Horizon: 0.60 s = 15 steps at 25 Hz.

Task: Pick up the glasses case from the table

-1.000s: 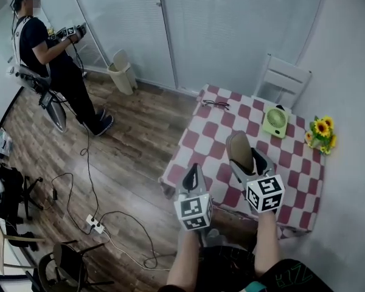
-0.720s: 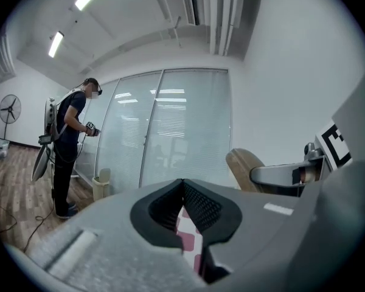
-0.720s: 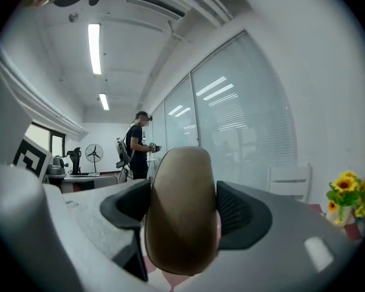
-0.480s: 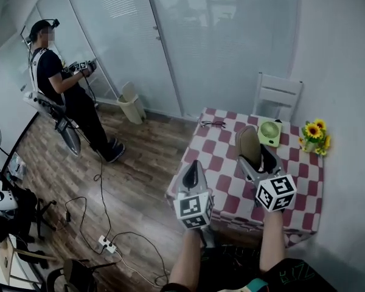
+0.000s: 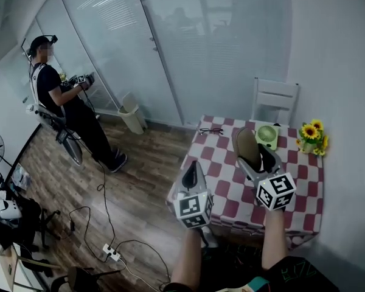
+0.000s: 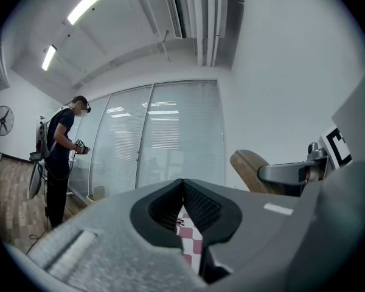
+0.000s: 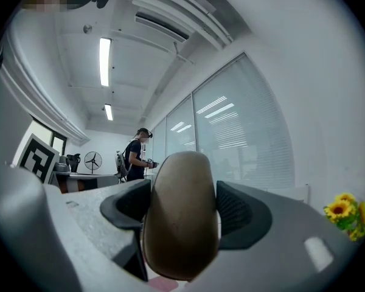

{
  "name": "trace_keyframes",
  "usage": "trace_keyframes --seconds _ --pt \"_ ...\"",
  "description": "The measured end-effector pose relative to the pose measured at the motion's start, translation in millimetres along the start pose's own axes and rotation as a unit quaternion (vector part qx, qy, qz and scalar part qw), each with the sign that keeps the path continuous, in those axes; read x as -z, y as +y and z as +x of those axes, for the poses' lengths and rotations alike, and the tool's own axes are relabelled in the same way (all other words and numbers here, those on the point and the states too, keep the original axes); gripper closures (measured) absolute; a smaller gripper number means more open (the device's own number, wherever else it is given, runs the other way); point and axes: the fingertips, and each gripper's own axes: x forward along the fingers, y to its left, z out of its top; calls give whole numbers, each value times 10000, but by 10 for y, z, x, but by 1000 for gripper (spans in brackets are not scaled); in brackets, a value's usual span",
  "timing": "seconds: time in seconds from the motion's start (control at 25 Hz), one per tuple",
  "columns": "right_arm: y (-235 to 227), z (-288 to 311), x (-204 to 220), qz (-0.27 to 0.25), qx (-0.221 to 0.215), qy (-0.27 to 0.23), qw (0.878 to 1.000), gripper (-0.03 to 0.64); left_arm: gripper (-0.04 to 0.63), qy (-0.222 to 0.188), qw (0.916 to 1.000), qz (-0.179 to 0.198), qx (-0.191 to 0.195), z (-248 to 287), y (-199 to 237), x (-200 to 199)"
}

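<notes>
The tan oval glasses case [image 5: 247,149] is held up in the air above the checked table [image 5: 231,196], clamped between the jaws of my right gripper [image 5: 250,156]. In the right gripper view the glasses case [image 7: 181,215] fills the gap between the two dark pads, tilted upward toward the ceiling. My left gripper [image 5: 193,173] hangs over the table's left edge, pointing up, its jaws closed together with nothing between them. In the left gripper view the left gripper [image 6: 184,187] shows its pads touching, and the glasses case [image 6: 250,172] appears at the right.
On the table lie a pair of glasses [image 5: 211,131], a small green fan [image 5: 267,136] and a sunflower pot [image 5: 310,137]. A white chair [image 5: 276,101] stands behind the table. A person [image 5: 64,111] with grippers stands at the far left. Cables [image 5: 112,236] trail over the wooden floor.
Both grippers have tilted upward with the head view rising too; the case stays clamped in the right gripper and now sits higher above the table.
</notes>
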Motion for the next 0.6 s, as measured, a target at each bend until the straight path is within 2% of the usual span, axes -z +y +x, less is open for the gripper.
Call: trace_keyframes --seconds 0.6 --pt "-7 136 40 -292 -58 155 9994 282 584 -38 10000 -52 -20 125 41 15"
